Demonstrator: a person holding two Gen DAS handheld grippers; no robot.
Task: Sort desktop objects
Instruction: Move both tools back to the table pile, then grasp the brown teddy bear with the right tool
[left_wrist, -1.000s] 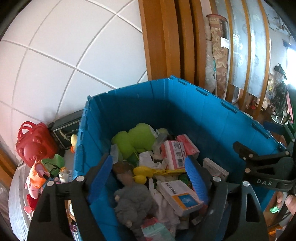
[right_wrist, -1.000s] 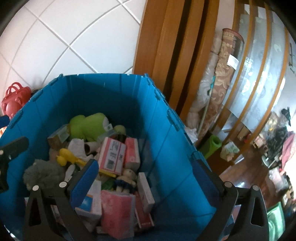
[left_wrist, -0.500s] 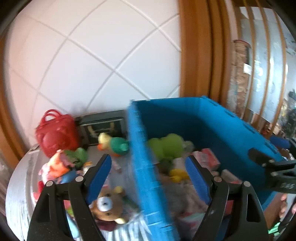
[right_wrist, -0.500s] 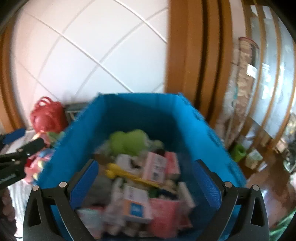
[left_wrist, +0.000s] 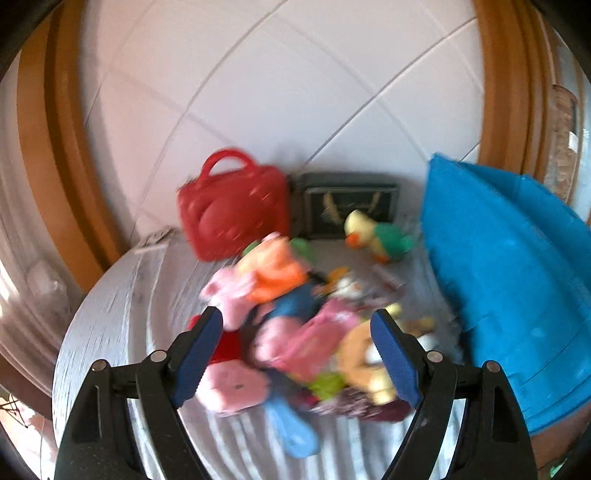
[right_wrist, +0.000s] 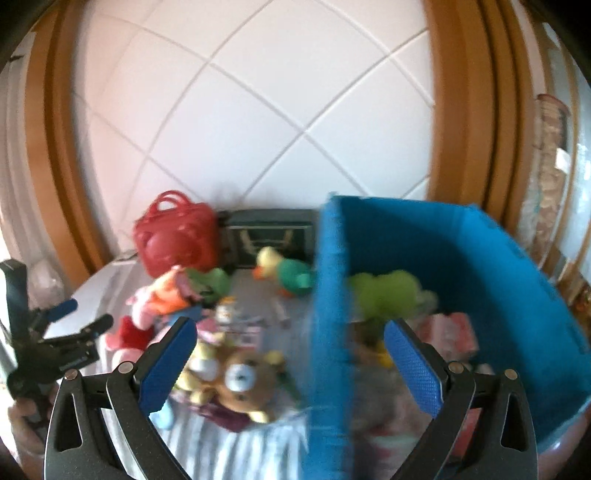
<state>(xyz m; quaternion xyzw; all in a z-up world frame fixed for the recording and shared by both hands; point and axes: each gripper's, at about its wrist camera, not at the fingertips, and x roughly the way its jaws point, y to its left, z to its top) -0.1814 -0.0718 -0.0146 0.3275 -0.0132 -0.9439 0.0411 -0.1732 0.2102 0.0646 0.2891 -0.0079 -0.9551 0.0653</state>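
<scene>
The left gripper (left_wrist: 297, 354) hangs over a blurred heap of soft toys (left_wrist: 291, 325) on the striped worktop (left_wrist: 110, 332), its blue-padded fingers (left_wrist: 197, 349) spread wide apart with nothing between them. The right gripper (right_wrist: 291, 363) has its fingers (right_wrist: 413, 365) equally wide apart and empty, straddling the near wall of the blue bin (right_wrist: 480, 258); a brown bear toy (right_wrist: 240, 380) lies just left of that wall, a green plush (right_wrist: 384, 291) and pink boxes (right_wrist: 452, 330) lie inside the bin. Behind the heap a red toy handbag (left_wrist: 232, 206) stands against the tiled wall, touching a dark box (left_wrist: 351, 205), with a yellow-and-green duck toy (left_wrist: 376, 234) just in front of the box
</scene>
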